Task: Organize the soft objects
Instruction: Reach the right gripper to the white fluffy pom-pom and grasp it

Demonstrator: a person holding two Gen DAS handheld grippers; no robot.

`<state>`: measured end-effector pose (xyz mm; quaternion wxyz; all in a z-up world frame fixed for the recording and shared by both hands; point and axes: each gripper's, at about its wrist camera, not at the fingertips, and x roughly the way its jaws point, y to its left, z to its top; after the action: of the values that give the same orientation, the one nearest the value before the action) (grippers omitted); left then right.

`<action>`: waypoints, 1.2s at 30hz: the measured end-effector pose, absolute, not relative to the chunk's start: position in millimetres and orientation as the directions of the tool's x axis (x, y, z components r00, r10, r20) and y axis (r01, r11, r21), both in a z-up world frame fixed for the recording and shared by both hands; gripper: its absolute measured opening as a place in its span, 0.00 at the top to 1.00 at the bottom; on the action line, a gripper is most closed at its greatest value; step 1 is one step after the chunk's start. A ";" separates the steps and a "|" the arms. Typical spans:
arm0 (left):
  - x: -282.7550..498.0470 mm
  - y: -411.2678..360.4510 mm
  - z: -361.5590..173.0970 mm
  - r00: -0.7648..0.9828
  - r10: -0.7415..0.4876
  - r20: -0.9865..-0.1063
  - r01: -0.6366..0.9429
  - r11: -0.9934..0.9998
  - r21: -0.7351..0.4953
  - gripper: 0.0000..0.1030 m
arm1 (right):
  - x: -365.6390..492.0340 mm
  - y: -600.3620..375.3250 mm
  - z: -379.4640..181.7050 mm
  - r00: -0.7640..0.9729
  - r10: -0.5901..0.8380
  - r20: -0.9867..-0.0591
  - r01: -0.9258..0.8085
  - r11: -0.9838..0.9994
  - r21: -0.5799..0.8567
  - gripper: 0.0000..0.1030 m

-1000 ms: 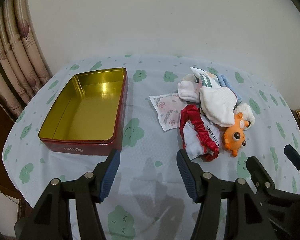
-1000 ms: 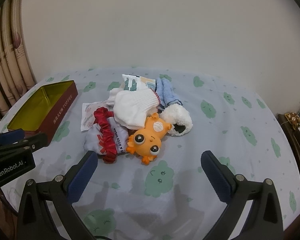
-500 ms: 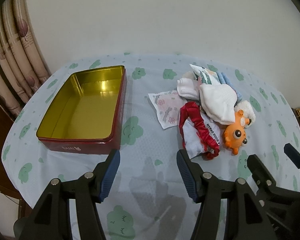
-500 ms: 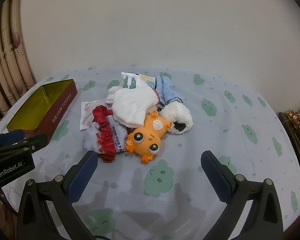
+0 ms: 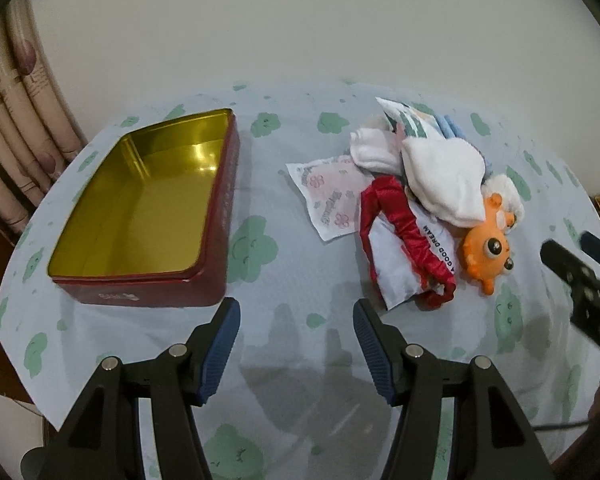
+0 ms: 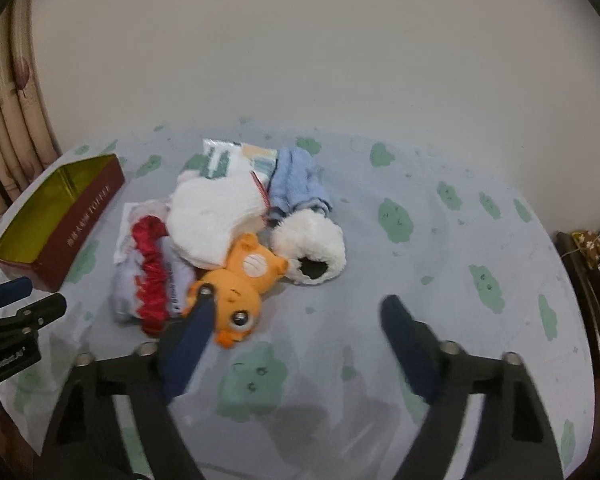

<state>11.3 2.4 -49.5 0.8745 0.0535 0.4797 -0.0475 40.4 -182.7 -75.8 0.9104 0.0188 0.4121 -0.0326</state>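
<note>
On the cloth-covered bench [image 5: 284, 288], the right tongs [image 6: 296, 316] gape wide beside the orange big-eyed plush toy [image 6: 236, 292]; the left tongs [image 5: 296, 320] hover apart. Next, I judge: clamp the toy, carry it to the red-and-gold metal tin [image 5: 148, 208].

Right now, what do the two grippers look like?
Both are black, bony-looking frames with silver bolts. The left gripper has two fingers tipped with ribbed dark blue pads. The right gripper has the same blue pads. White GenRobot lettering marks the left one's side.
</note>
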 end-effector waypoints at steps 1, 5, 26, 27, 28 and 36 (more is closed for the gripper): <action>12.5 1.4 -51.1 0.532 -0.036 -0.846 0.142 0.989 0.046 0.41 | 45.3 -187.4 -80.3 0.648 -0.038 -0.761 0.072 0.997 0.011 0.32; 17.2 -3.2 -56.2 0.524 -0.055 -0.850 0.169 0.985 0.041 0.41 | 65.7 -203.3 -95.1 0.601 -0.033 -0.799 0.063 0.998 0.007 0.36; 41.2 -18.9 -69.1 0.483 -0.180 -0.857 0.256 0.965 -0.058 0.41 | 146.5 -231.6 -125.0 0.559 0.147 -0.816 0.079 0.970 0.229 0.36; 42.9 -19.4 -69.3 0.477 -0.190 -0.858 0.260 0.963 -0.070 0.41 | 146.9 -232.0 -125.1 0.562 0.162 -0.811 0.069 0.968 0.242 0.43; 44.3 -20.0 -69.6 0.472 -0.199 -0.859 0.263 0.962 -0.079 0.41 | 147.0 -230.8 -126.1 0.561 0.181 -0.808 0.049 0.967 0.251 0.48; 53.7 -32.6 -72.1 0.446 -0.233 -0.864 0.293 0.950 -0.105 0.41 | 131.5 -227.3 -118.7 0.617 0.080 -0.783 0.052 0.989 0.142 0.64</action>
<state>53.7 -32.6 -72.1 0.8498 0.0298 0.5030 -0.1545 131.5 -227.3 -118.7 0.8959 0.0754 0.4377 0.0076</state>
